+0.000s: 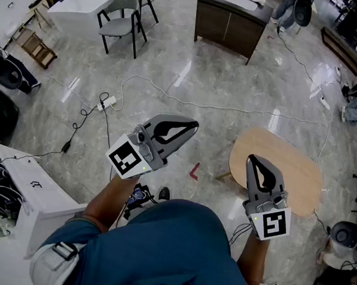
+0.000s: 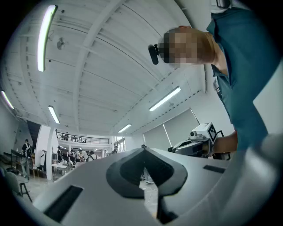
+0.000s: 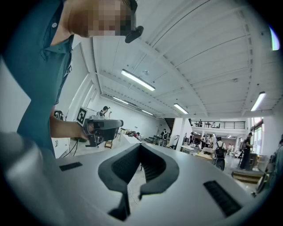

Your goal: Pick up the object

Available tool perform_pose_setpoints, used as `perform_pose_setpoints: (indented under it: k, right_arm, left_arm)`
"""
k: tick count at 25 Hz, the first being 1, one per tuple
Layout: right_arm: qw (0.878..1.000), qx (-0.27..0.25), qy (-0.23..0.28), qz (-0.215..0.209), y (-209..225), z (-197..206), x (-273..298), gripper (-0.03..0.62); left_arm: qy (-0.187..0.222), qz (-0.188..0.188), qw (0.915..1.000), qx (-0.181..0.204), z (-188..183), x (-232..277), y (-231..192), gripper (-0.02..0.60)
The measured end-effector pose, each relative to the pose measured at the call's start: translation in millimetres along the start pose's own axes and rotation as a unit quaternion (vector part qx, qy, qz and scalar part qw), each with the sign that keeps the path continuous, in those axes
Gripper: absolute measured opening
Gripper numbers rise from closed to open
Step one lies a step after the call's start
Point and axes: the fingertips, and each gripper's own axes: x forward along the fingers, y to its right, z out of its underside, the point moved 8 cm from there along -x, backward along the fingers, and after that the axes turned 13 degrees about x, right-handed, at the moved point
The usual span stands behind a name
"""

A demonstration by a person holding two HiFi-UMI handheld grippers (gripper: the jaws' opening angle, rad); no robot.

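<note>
**Both hand-held grippers closed and empty, raised over the floor**

The left hand-held gripper is held over the glossy, grey, stone-patterned floor, tilted up and to the right. Its body is smooth, light grey moulded plastic with dark, matte, ribbed pads lining the inner faces. In the left gripper view the two jaws meet at their tips and leave only a teardrop-shaped hollow behind them. Nothing sits in that hollow, so the grip is fully narrow and holds nothing. A white cube with a black square marker sits at its rear end.

The right hand-held gripper is of the same make and points away from the person, with its own marker cube at the rear. It hangs above the near edge of an oval table with a pale, smooth wooden top. In the right gripper view its jaw tips also touch, with nothing between the pads.

The person wears a blue-green fabric shirt.

The object to be picked up cannot be identified in any view.

A thin white cable runs in loose curves across the floor. A small red angular mark lies on the floor between the two grippers. A grey chair with black legs stands well beyond them, and a dark wooden cabinet stands further off.
</note>
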Motion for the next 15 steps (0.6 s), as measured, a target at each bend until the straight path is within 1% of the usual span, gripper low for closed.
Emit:
perform_pose_setpoints:
  k: [4, 15]
  right_arm:
    - [1.0, 0.001, -0.003, 0.002, -2.2, 0.6, 2.9, 0.014]
    - [1.0, 0.004, -0.008, 0.009, -5.7, 3.4, 3.7, 0.014]
  left_arm:
    - [0.009, -0.004, 1.0, 0.0, -1.6, -1.5, -3.6, 0.003]
    - [0.009, -0.003, 0.9999, -0.01, 3.3, -3.5, -4.3, 0.003]
